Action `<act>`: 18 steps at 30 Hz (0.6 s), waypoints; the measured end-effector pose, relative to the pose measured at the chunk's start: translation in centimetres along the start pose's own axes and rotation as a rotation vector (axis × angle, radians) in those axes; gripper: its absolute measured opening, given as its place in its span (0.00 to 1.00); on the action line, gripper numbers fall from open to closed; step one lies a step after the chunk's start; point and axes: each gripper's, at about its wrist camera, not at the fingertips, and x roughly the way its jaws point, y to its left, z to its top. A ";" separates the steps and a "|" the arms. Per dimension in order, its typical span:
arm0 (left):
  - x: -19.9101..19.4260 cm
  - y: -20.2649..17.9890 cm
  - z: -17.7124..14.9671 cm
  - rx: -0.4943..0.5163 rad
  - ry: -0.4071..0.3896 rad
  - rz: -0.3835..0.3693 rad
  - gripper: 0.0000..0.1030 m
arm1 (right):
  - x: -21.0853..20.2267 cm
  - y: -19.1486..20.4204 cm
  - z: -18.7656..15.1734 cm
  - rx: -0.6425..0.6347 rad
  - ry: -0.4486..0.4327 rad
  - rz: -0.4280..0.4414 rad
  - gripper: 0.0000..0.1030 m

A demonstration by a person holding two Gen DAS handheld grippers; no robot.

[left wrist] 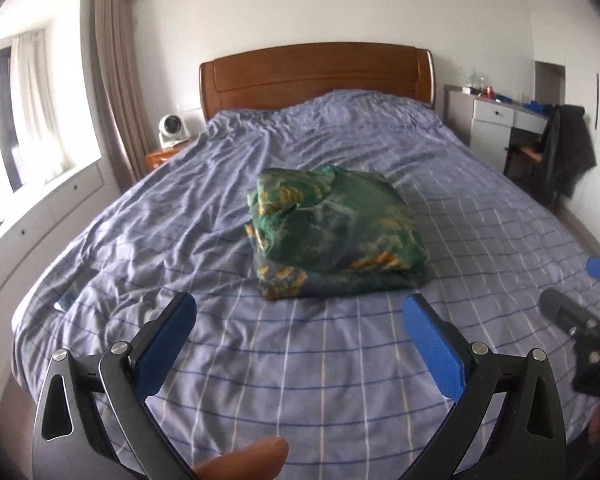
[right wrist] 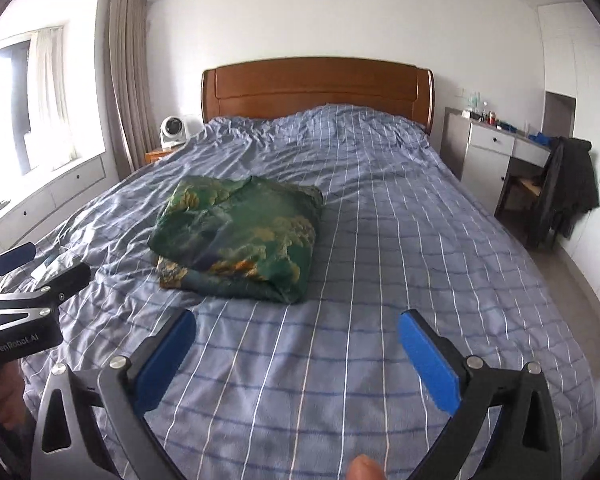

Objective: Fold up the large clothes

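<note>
A wide bed fills the room, seen from its foot. A blue duvet with thin white and dark check lines covers it, smooth near the foot and on the right, creased on the left and toward the wooden headboard. A folded green cloth with gold and orange patterning lies on the duvet around the middle of the bed, left of centre in the right wrist view. Its layers are stacked into a rough square, with one patterned edge sticking out at the near left corner. A small dark flat object, too blurred to identify, lies near the bed's left edge.
</note>
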 end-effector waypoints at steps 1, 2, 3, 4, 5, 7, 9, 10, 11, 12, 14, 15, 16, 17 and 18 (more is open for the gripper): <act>-0.2 0.1 0.0 -0.009 0.002 -0.009 1.00 | -0.2 0.1 -0.2 0.000 0.002 0.003 1.00; -0.3 0.1 0.0 -0.015 0.008 -0.018 1.00 | -0.3 0.3 -0.4 -0.002 0.010 0.000 1.00; -0.3 0.1 0.0 -0.020 0.014 -0.023 1.00 | -0.3 0.5 -0.6 -0.007 0.021 -0.007 1.00; -0.5 0.2 0.0 -0.027 0.024 -0.031 1.00 | -0.5 0.7 -0.7 -0.010 0.028 -0.010 1.00; -0.6 0.2 -0.1 -0.031 0.033 -0.037 1.00 | -0.6 0.8 -0.8 -0.009 0.036 -0.014 1.00; -0.8 0.3 -0.1 -0.033 0.059 -0.040 1.00 | -0.9 1.0 -0.8 -0.007 0.046 -0.020 1.00; -1.1 0.4 -0.3 -0.039 0.077 -0.038 1.00 | -1.3 1.2 -0.8 -0.015 0.054 -0.039 1.00; -1.3 0.4 -0.3 -0.042 0.078 -0.036 1.00 | -1.6 1.4 -0.7 -0.018 0.059 -0.046 1.00; -1.4 0.4 -0.4 -0.042 0.077 -0.036 1.00 | -1.9 1.6 -0.7 -0.018 0.063 -0.049 1.00; -1.6 0.3 -0.4 -0.042 0.078 -0.038 1.00 | -2.2 1.7 -0.6 -0.016 0.063 -0.047 1.00; -1.9 0.1 -0.5 -0.037 0.088 -0.046 1.00 | -2.9 1.9 -0.5 -0.014 0.061 -0.041 1.00; -2.1 -0.1 -0.5 -0.031 0.095 -0.045 1.00 | -3.2 2.0 -0.5 -0.015 0.059 -0.041 1.00; -2.2 -0.3 -0.5 -0.025 0.098 -0.042 1.00 | -3.4 2.1 -0.5 -0.017 0.059 -0.043 1.00; -2.4 -0.4 -0.6 -0.018 0.099 -0.034 1.00 | -3.7 2.1 -0.4 -0.021 0.057 -0.044 1.00; -2.5 -0.4 -0.6 -0.014 0.099 -0.025 1.00 | -3.9 2.2 -0.4 -0.023 0.056 -0.045 1.00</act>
